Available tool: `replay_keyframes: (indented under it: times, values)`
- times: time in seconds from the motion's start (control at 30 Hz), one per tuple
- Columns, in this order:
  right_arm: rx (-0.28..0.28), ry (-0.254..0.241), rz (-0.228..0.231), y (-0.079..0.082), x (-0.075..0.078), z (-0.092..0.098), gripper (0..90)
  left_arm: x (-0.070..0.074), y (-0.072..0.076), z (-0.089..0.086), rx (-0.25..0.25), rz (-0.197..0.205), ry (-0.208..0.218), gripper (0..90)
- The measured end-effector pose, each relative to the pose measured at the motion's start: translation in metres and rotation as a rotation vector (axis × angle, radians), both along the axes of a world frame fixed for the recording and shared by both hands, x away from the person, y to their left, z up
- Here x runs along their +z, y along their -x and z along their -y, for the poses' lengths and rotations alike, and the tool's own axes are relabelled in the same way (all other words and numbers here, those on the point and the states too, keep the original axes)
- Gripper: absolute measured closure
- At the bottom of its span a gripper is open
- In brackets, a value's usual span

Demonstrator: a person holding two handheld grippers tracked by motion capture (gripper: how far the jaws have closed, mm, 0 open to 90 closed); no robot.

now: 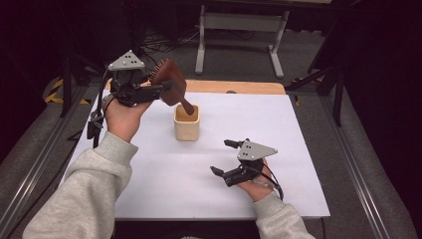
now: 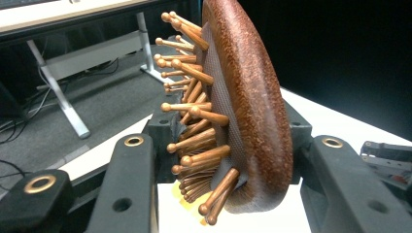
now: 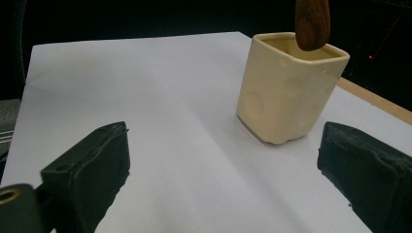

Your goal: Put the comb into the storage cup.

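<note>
Judged the step in hand: lowering the wooden hairbrush (image 1: 171, 82), handle first, into the cream cup (image 1: 187, 123) at centre frame. Best done slowly, handle tip kept inside the rim, head tilted nearer upright before letting go, cup left unbumped. Left gripper (image 1: 161, 89), upper left of the high view: clamped narrow on the brush head, bristles sideways. Right gripper (image 1: 221, 157), lower right: spread wide, holding nothing, resting low above the white table (image 1: 149, 174).
</note>
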State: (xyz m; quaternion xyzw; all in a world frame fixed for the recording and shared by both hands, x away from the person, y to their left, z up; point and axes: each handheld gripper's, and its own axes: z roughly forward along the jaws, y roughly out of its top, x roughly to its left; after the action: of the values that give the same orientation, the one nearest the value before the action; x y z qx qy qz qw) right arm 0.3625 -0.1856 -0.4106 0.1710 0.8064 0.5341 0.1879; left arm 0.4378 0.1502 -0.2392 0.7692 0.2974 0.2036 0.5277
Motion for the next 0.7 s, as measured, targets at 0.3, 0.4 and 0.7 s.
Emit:
replay_keyframes:
  times: [0.3,0.4,0.7]
  values:
    - [0.000,0.001,0.001,0.000,0.000,0.000,5.5,-0.017,-0.014,0.000,0.019,-0.036,0.005,55.9]
    - [0.000,0.002,0.000,0.000,0.000,0.000,5.6,-0.024,-0.018,0.000,0.019,-0.057,0.007,55.8]
    - [-0.001,0.004,0.001,0.000,0.000,0.000,5.8,-0.038,-0.030,0.006,0.032,-0.096,-0.010,55.6]
